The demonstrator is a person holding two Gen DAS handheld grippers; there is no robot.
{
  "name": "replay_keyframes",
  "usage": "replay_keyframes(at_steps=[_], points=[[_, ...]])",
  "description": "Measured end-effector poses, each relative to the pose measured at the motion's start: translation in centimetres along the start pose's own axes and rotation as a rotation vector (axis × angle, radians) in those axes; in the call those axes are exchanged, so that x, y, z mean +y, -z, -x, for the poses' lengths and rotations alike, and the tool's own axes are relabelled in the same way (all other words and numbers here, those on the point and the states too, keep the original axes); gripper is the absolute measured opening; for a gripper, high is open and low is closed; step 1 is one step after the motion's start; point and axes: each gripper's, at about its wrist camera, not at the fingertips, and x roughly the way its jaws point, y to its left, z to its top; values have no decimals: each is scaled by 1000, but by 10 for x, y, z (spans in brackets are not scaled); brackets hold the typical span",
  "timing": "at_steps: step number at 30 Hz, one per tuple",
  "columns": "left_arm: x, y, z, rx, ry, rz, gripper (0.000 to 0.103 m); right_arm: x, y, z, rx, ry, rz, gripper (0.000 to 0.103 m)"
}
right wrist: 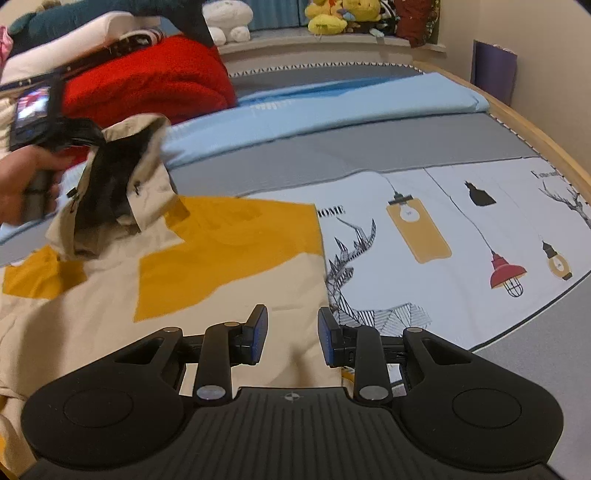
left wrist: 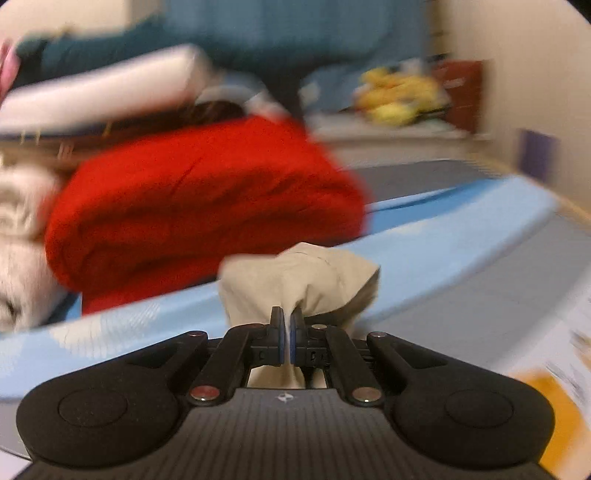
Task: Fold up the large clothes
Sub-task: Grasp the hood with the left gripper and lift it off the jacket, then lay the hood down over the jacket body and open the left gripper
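Note:
A large beige jacket with yellow patches point(right wrist: 110, 314) lies spread on the bed. My left gripper point(left wrist: 287, 317) is shut on a bunched beige end of the jacket point(left wrist: 295, 277), which sticks up past the fingertips. In the right wrist view this end, with its dark lining point(right wrist: 147, 173), hangs lifted off the bed at the left, below the left gripper point(right wrist: 74, 136) and the hand point(right wrist: 33, 177) holding it. My right gripper point(right wrist: 293, 325) hovers open over the jacket's right edge, with nothing pressed between its blue pads.
A red blanket point(right wrist: 147, 81) and a white pillow point(right wrist: 74, 33) are piled at the back left. A light blue sheet point(right wrist: 332, 103) and a printed lamp-pattern cover point(right wrist: 443, 240) lie to the right. Plush toys point(right wrist: 340, 14) sit on the far ledge. The bed's wooden edge point(right wrist: 535, 129) runs along the right.

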Motion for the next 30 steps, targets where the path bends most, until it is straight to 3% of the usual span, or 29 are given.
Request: replay_keyframes(at_steps=[2,4,6,8,10,11,14,16,19,21,27,30], points=[[-6,22,72,-68,78,-80,2,0,-1,5,-10,-8,-10,31],[-7,63,141,-72,189,-121,2,-1,-2,12,-27,-20,-34,31],[-7,122,190,25,261,-170,5,-2,-2,18,-51,-39,-64,31],[-10,183,221,201,284,-257,12,-3,-2,24,-81,-55,-94,33],[-9,213,244,302,278,-272,16,-3,-1,29,-101,-73,-122,43],[-7,216,255,302,240,-244,17,-3,0,30,-107,-88,-132,45],[4,202,267,284,72,-78,21,1,1,31,-116,-140,-162,46],[12,185,265,273,-17,90,24,2,2,28,-105,-193,-201,46],[30,173,252,252,-24,363,33,7,4,18,-66,-291,-271,46],[39,180,234,249,-3,515,33,14,4,11,-40,-365,-299,48],[59,207,172,345,54,791,33,52,6,-7,4,-507,-295,57],[67,226,157,375,64,883,41,72,7,-18,32,-555,-285,57]])
